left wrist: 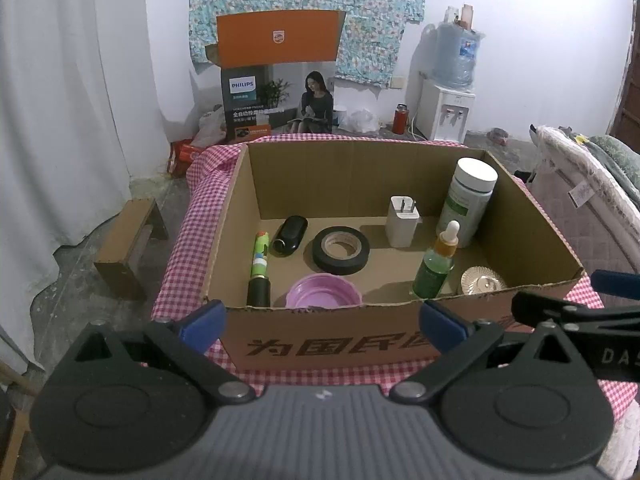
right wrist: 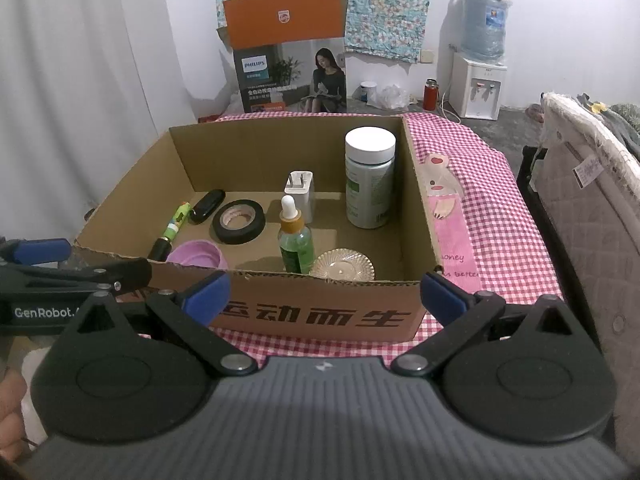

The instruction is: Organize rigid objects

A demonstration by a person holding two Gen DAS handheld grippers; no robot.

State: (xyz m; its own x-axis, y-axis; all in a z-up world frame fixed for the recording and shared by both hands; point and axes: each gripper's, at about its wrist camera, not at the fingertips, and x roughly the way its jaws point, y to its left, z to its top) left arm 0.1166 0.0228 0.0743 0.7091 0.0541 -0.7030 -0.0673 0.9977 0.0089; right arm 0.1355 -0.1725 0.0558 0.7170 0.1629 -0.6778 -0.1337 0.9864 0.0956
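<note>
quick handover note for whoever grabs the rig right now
Left tool: open, empty, short of the cardboard box. Right tool: the same.
In the box: white-capped bottle, white charger, black tape roll, green dropper bottle, glass dish, purple bowl, green marker, black case.
Outside: pink card on the checked cloth.
Left: possibly that card.

open cardboard box, tape roll, bottles, dishes inside
</note>
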